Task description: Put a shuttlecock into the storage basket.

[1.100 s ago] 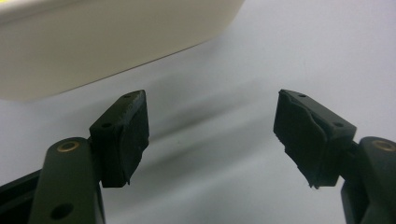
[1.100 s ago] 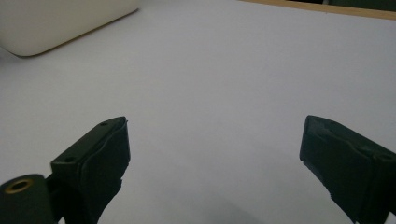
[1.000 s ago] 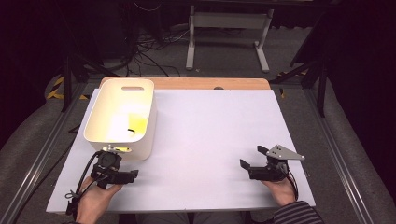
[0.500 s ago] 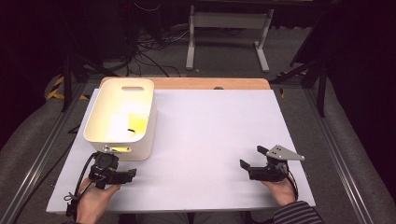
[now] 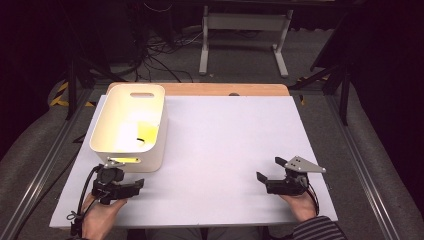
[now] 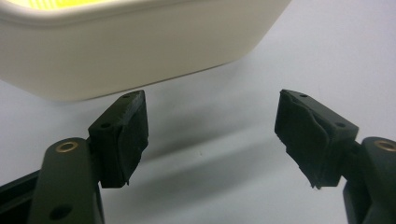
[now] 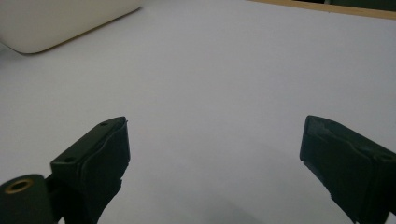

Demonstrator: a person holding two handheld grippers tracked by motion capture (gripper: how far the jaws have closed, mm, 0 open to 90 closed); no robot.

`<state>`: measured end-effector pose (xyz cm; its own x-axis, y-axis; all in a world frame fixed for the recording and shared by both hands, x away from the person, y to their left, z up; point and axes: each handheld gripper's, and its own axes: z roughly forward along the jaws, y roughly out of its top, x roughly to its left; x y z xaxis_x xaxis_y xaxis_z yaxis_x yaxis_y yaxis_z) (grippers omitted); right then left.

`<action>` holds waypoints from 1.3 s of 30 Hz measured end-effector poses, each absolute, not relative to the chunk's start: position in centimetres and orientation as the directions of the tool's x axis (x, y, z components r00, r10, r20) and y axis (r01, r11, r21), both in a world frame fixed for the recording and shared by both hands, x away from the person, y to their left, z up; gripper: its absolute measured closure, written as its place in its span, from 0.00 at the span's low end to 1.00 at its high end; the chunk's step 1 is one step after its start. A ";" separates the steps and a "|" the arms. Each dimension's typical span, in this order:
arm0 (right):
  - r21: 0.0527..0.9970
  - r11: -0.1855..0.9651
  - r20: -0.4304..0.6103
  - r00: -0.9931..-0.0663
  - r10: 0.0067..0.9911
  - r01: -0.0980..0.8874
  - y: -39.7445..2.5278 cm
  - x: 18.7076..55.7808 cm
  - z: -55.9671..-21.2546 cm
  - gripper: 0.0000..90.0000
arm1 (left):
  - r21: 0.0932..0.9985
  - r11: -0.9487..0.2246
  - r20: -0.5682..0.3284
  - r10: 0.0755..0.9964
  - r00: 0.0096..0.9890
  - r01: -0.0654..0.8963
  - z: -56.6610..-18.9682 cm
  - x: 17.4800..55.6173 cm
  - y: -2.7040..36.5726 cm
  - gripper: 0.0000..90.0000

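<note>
Your left gripper (image 5: 131, 186) rests low on the white table sheet (image 5: 230, 150), its jaws spread wide with nothing between them. The cream rounded plastic bin (image 5: 131, 125) stands just ahead of those fingers (image 6: 122, 135), near but apart; something yellow lies inside it. Your right gripper (image 5: 267, 175) sits well apart from the bin, jaws wide open too, holding nothing, bare sheet between its fingertips (image 7: 100, 154).

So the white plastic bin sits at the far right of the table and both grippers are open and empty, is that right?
Not quite. The white plastic bin sits at the table's far left, as the high view shows. The left gripper and right gripper are indeed open and empty.
</note>
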<state>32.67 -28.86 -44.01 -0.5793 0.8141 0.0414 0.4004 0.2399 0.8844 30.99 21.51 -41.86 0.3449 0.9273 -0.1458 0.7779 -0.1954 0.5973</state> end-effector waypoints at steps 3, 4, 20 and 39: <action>0.885 0.241 0.040 -0.581 0.813 0.399 -28.8 32.6 -44.0 0.10 | 0.616 -0.188 -0.142 0.929 0.343 0.765 -41.9 30.9 21.8 0.30; 0.885 0.241 0.041 -0.582 0.812 0.398 -28.8 32.6 -44.0 0.10 | 0.620 -0.184 -0.143 0.929 0.340 0.763 -41.9 30.8 21.8 0.30; 0.887 0.234 0.051 -0.588 0.807 0.398 -28.7 32.0 -44.0 0.09 | 0.697 -0.121 -0.165 0.932 0.322 0.706 -42.1 30.1 22.8 0.28; 0.888 0.230 0.058 -0.593 0.803 0.398 -28.7 31.3 -43.9 0.09 | 0.766 -0.064 -0.189 0.929 0.319 0.640 -42.5 29.3 23.5 0.23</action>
